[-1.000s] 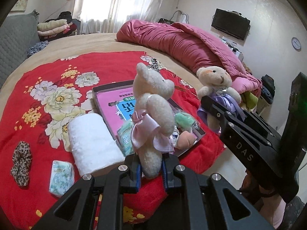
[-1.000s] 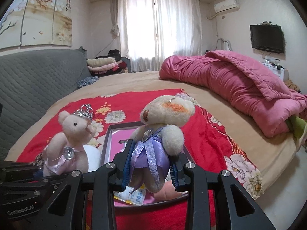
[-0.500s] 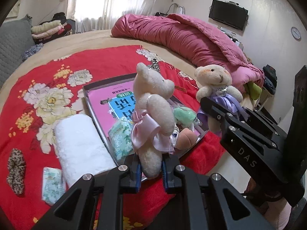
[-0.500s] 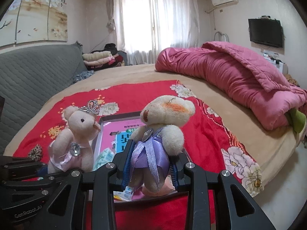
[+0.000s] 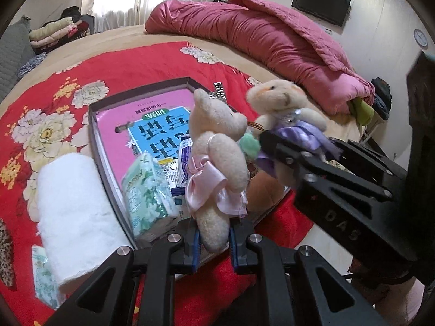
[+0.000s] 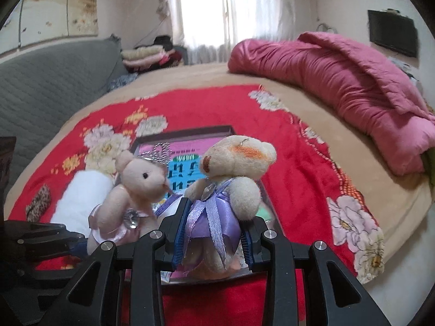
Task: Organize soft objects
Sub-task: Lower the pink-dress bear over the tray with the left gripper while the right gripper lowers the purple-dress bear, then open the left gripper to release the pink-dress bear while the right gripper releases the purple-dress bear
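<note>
Left wrist view: the left claw [image 5: 213,240] is pinching the plush pink-dressed bear [image 5: 217,152] by its legs between blue pads, its satin bow and frilled skirt just above the fingertips. The bear is standing upright over the near part of the shallow dark-rimmed box [image 5: 93,125], which is lying on the red flowered blanket [image 5: 49,81] of the bed. Inside the box a glossy pink book [image 5: 144,119] and a crinkly green tissue pack [image 5: 148,190] are lying. A fluffy white rolled towel [image 5: 73,212] is lying just left of the box. At the right, the right claw is carrying the purple-dressed bear [image 5: 285,108].

Right wrist view: the right claw [image 6: 213,237] is clamping the fuzzy cream purple-dressed bear [image 6: 231,179] at its satin-ribboned skirt, upright over the box's near edge. The pink-dressed bear [image 6: 130,195] is sitting just to its left, almost touching.
</note>
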Motion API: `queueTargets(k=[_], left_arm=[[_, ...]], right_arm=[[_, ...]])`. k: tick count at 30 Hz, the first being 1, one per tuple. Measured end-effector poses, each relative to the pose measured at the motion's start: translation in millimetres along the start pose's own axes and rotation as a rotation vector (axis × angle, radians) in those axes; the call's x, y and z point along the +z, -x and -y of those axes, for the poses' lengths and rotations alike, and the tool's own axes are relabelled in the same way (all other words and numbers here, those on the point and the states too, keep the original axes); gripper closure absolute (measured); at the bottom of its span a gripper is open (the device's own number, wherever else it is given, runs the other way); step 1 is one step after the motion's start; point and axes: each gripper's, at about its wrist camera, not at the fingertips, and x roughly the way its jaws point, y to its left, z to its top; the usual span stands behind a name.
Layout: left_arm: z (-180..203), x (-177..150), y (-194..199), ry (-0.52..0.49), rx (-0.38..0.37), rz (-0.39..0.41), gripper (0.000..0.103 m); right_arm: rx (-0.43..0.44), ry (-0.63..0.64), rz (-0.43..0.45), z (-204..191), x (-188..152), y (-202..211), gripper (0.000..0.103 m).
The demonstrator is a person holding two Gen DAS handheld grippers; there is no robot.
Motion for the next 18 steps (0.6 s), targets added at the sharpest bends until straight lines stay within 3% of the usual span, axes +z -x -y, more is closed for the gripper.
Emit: queueTargets(k=[11, 13, 15, 18], left_arm=[[-4.0, 3.6, -22.4, 0.01, 0.004, -0.039, 0.086], [-5.7, 4.1, -25.2, 0.016, 0.005, -0.045, 0.086], [-6.8, 4.3, -27.6, 0.025, 0.0, -0.052, 0.086], [-7.4, 4.8, -29.8, 0.03, -0.007, -0.062, 0.086]], right_arm=[[0.052, -0.015, -0.092, 1.7, 0.6, -41.7, 0.064], [0.05, -0.023, -0.089, 2.5, -0.4, -41.3, 0.059], [0.037, -0.029, -0.079, 4.4, -0.5, -37.6, 0.044], [0.03, -0.043, -0.053, 8.8, -1.0, -27.5, 0.043]])
